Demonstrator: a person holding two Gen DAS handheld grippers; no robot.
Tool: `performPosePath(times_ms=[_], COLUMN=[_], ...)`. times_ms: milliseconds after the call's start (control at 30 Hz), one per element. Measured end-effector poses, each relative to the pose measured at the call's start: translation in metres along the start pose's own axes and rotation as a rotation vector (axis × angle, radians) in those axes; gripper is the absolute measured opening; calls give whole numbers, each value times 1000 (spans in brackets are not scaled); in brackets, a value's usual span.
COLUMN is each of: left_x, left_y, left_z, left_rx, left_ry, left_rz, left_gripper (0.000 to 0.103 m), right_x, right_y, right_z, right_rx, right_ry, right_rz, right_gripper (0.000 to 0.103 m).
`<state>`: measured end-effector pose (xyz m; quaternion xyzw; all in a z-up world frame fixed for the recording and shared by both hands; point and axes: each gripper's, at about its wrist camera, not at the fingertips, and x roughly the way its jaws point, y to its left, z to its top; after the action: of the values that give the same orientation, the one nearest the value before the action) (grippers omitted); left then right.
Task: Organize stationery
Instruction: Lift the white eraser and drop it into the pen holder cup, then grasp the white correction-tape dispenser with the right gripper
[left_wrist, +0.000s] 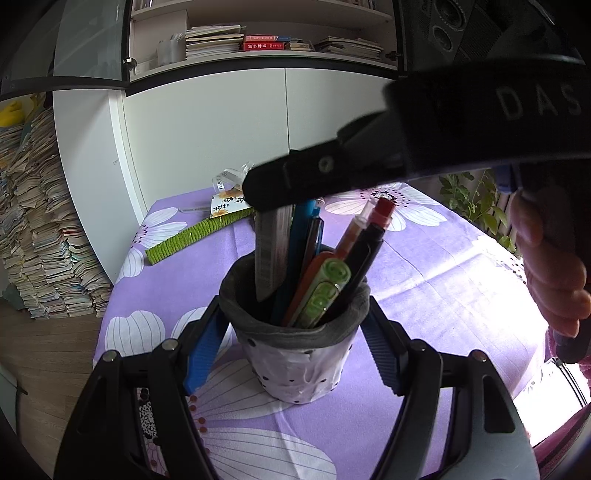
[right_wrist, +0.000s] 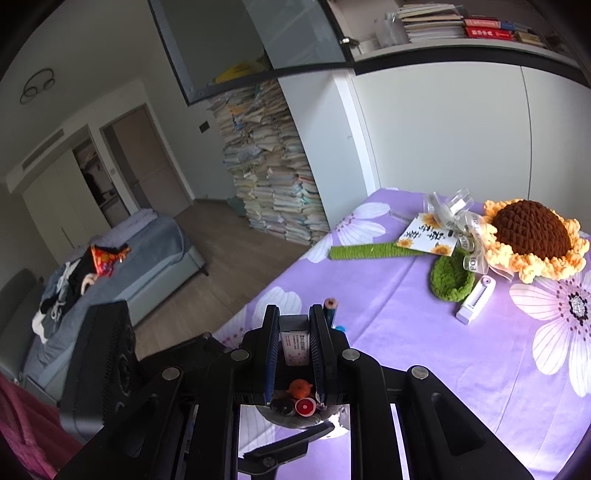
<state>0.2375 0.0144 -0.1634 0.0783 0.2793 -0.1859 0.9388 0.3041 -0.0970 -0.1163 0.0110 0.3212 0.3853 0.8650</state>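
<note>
Left gripper (left_wrist: 291, 354) sits low on the counter (left_wrist: 424, 280), its 2 blue-padded fingers (left_wrist: 205, 347) spread wide on either side of the pen cup (left_wrist: 295, 354); whether the pads actually touch the cup wall I can't tell, so the grip stays uncertain. The cup stands upright on the purple floral cloth, packed with pens, a green-capped marker (left_wrist: 325, 288) and a red-capped pen (left_wrist: 382, 212). Right gripper (right_wrist: 293, 332) comes in from above, clenched on a flat grey ruler-like piece (left_wrist: 271, 251) whose lower end is already inside the cup rim. From the right wrist, that piece (right_wrist: 294, 341) sits pinched between both pads, cup directly below. Further back lie a crochet sunflower (right_wrist: 532, 236) and a white correction tape (right_wrist: 476, 301)
</note>
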Motion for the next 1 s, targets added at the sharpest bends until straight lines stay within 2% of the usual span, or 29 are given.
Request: performPosePath(times_ms=[133, 300, 333, 367, 400, 433, 467, 533, 567, 600, 700, 767, 933, 1000], left_x=[0, 0, 0, 0, 0, 0, 0, 0, 0, 0, 0, 0, 0, 0], left_y=[0, 0, 0, 0, 0, 0, 0, -1, -1, -1, -1, -1, -1, -1], left_z=[0, -1, -1, -1, -1, -1, -2, -1, -1, -1, -1, -1, -1, -1], left_rx=[2, 5, 5, 5, 4, 4, 3, 3, 3, 2, 3, 3, 4, 4], left_ry=[2, 1, 0, 0, 0, 0, -1, -1, -1, 0, 1, 0, 2, 1], left_rz=[-1, 0, -1, -1, -1, -1, 0, 0, 0, 0, -1, 0, -1, 0], left_gripper=[72, 72, 72, 72, 72, 72, 71, 72, 72, 72, 72, 72, 72, 72], right_x=[4, -16, -23, -28, -32, -32, -33, -29, -20, -13, 17, 34, 60, 73], right_y=[4, -2, -5, -8, -14, -21, -34, -60, -78, -89, -126, -137, -137, -137], right_z=[-2, 7, 11, 14, 18, 21, 24, 25, 24, 23, 12, 5, 11, 18], right_rx=[-13, 14, 21, 25, 38, 56, 93, 143, 170, 192, 313, 349, 320, 293], right_ry=[36, -18, -35, -47, -58, -59, -62, -67, -20, 15, 165, 215, 225, 237], right_rz=[-16, 0, -2, -35, -113, -183, -290, -441, -508, -527, -517, -504, -501, -534], right_gripper=[17, 18, 20, 33, 42, 60, 64, 64, 64, 64, 64, 61, 61, 61])
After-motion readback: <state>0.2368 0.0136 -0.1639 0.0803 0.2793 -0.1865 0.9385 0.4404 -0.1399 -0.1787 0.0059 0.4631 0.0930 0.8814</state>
